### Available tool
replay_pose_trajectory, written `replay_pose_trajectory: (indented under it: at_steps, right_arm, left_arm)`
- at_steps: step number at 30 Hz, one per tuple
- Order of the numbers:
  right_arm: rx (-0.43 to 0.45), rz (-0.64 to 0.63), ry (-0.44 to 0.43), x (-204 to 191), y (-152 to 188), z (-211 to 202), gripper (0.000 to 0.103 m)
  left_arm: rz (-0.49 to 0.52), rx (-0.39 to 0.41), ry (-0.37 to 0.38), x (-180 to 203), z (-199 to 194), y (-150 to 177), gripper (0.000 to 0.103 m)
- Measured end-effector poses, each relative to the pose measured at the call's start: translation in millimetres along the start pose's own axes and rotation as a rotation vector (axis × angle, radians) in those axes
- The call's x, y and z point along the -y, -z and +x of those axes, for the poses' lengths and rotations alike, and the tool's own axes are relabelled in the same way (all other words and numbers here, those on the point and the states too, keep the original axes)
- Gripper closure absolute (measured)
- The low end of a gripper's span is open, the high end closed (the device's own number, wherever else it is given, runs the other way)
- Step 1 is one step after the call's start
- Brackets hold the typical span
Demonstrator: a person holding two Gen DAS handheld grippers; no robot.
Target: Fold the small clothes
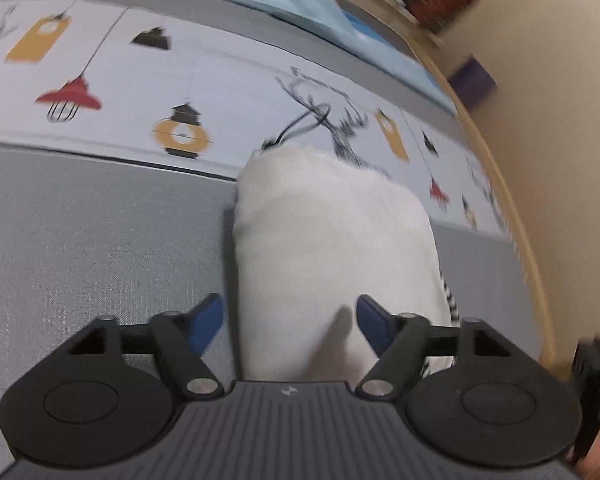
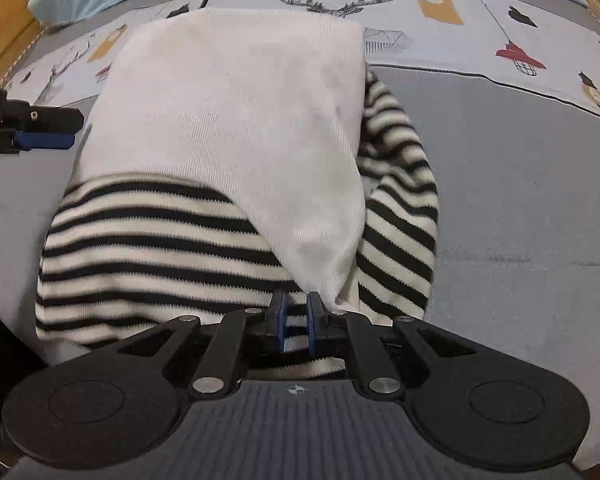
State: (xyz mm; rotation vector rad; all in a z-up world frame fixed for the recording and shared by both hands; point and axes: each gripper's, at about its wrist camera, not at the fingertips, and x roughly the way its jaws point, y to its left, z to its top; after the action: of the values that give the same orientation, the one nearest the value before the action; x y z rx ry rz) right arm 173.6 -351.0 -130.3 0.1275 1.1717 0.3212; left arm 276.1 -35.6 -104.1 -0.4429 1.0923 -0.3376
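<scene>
On the grey bedspread [image 2: 520, 184], our wide-open left gripper [image 1: 290, 322] straddles the soft, limp white-and-striped knit garment [image 2: 236, 120], while our right gripper [image 2: 296, 316], nearly shut, holds nothing; its near hem is where we should grip.

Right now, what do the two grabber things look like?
Both are black. The left gripper and right gripper each have blue pads on the fingers, jointed bars with silver pins, two round discs and a ribbed grey body bearing a small round logo. No cables or sleeves show.
</scene>
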Motion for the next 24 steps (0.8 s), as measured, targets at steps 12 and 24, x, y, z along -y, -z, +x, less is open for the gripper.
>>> replay_pose_trajectory:
  at_steps: [12, 24]
  right_arm:
    - [0.155, 0.241, -0.023, 37, -21, -13, 0.044]
    - [0.052, 0.230, -0.039, 14, -36, 22, 0.085]
  left_arm:
    - [-0.264, -0.066, 0.078, -47, 63, -36, 0.014]
    - [-0.023, 0.074, 0.176, -21, 54, -75, 0.075]
